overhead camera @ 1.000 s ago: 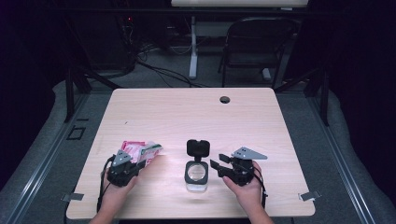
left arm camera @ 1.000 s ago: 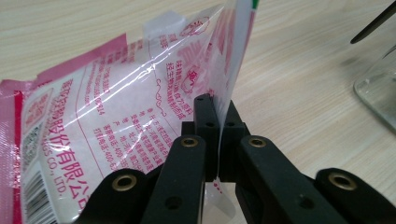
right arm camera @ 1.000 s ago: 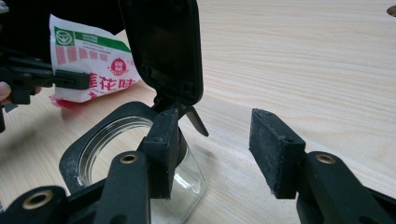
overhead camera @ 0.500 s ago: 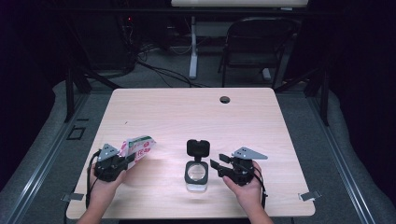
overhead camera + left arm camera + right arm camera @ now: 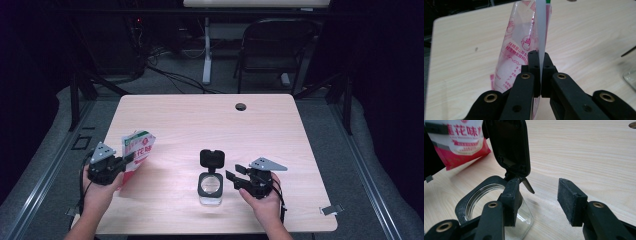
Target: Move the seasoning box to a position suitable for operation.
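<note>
Left tongs [image 5: 131, 159] at the lower left of the high view: I have them pressed together on the edge of the packet [image 5: 137, 150], which hangs clear of the bench [image 5: 190, 120] and stands tilted, its top toward the upper left. In the left gripper view the two jaws meet on the thin white seam of the packet [image 5: 524, 45], which rises edge-on through the middle of the frame.

Right tongs [image 5: 231, 178] at lower centre-right: spread, pinching nothing, their tips just beside the jar [image 5: 211, 186]. The jar is clear glass with a black collar; its black hinged lid [image 5: 211, 158] stands open behind the mouth. In the right gripper view the near jaw sits against the collar of the jar [image 5: 471, 202], and the other jaw stands apart over bare wood.

Risks, as I judge them. My grip is on a thin seam only, so the packet could slip or swing as I carry it. With the right tongs not closed on it, the jar may slide or tip if the packet nudges it. The upright lid could fold shut over the mouth.

Writing: red and pink print on white. The right gripper view shows large Chinese characters, seemingly "花味", above a smaller line too blurred to read. The fine pink text in the left gripper view is illegible.
</note>
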`<state>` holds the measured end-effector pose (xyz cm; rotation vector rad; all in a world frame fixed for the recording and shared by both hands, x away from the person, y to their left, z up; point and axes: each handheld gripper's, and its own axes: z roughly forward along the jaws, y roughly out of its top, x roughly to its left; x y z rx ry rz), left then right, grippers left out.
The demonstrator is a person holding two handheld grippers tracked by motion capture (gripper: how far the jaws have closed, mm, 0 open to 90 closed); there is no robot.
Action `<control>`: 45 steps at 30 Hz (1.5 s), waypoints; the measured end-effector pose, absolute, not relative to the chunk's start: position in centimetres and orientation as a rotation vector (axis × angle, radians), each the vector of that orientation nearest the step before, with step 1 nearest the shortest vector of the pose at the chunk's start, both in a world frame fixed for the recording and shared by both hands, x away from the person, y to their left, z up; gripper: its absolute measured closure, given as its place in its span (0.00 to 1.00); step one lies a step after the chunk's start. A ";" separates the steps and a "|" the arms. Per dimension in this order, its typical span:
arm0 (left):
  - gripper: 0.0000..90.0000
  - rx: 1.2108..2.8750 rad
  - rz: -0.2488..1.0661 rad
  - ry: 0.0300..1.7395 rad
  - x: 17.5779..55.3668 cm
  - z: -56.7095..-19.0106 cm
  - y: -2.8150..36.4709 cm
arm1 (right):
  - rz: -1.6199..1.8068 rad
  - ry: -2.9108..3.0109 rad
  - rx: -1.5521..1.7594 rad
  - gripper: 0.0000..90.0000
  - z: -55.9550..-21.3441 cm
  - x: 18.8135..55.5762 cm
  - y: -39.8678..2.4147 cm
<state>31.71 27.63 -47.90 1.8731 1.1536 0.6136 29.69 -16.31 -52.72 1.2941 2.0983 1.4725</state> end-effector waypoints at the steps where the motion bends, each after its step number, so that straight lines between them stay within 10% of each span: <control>1: 1.00 1.872 0.624 1.155 31.7 -47.5 27.8 | 1.466 2.102 1.292 0.58 -52.7 29.7 -16.3; 45: 1.00 1.932 0.441 0.809 29.4 -45.3 18.6 | 1.499 2.066 1.254 0.60 -52.3 29.5 -16.8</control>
